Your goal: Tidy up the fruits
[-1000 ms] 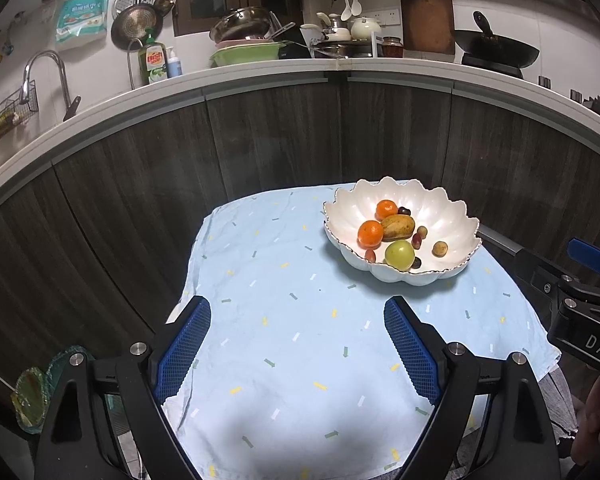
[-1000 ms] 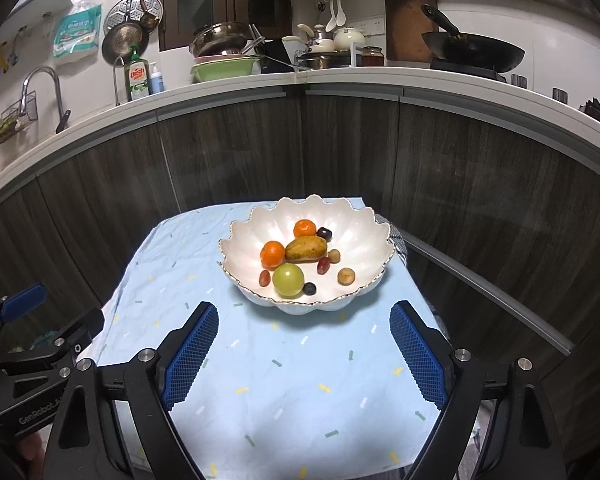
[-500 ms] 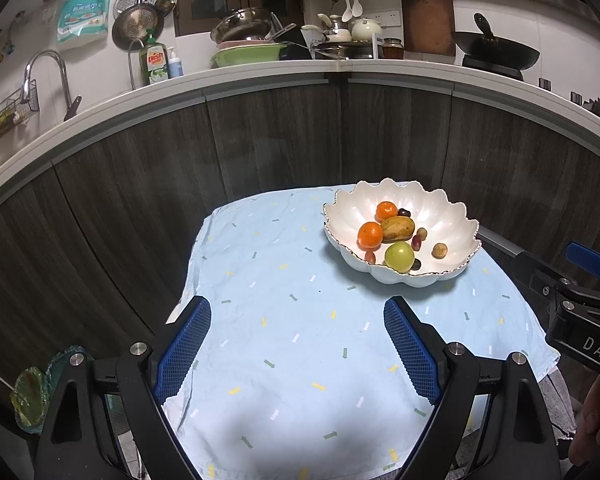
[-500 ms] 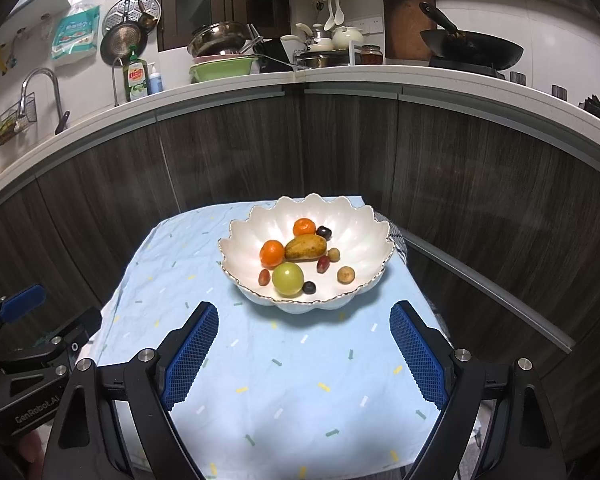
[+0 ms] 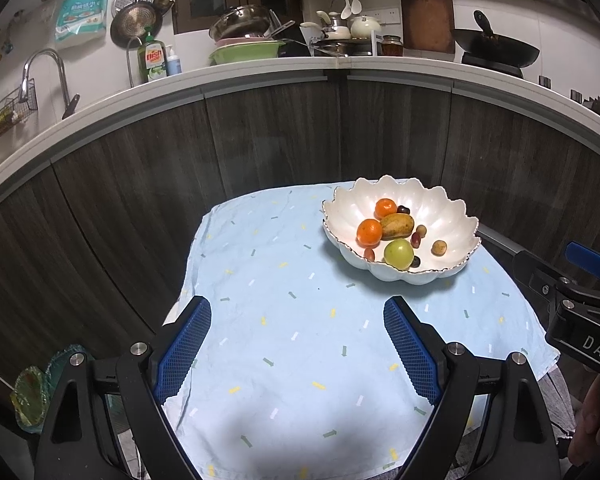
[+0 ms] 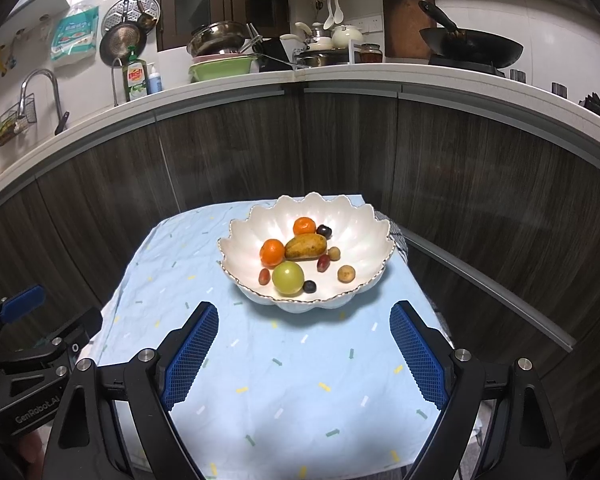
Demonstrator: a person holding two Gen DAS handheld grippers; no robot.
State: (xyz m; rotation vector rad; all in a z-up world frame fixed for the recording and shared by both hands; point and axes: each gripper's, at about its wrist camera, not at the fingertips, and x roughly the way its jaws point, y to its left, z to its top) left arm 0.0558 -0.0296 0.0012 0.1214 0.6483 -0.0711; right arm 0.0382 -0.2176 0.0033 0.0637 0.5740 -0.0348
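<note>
Cloth (image 6: 300,392): pale blue and speckled; covers the small table in front of the dark cabinets. It gives the bowl a soft, non-slip seat, in my judgement.
Bowl (image 6: 356,236): white, scalloped; sits on the far half of the cloth. All fruit in view lies inside it; none lies on the cloth.
Left gripper (image 5: 298,354): I hold it low over the near cloth with jaws wide, nothing between the pads.
Right gripper (image 6: 304,356): I hold it likewise, jaws wide, nothing held.
Bowl relative to my jaws: in the right view it lies ahead and centred between the fingers, well clear of the tips. In the left view it lies ahead and off to the right.
Mango (image 6: 306,246): lies on its side at the bowl's centre, touching the near orange (image 6: 272,251).
Green fruit (image 6: 287,277): nearest the front wall, so I judge it the easiest to reach.
Far orange (image 6: 304,226): sits behind the mango.
Small fruits: red grape (image 6: 323,263), dark berry (image 6: 309,286) and tan fruit (image 6: 346,273) lie loose around the larger ones.
Stage: fruit gathered in one bowl fits either a finished tidy or a bowl awaiting sorting; I cannot tell which.
</note>
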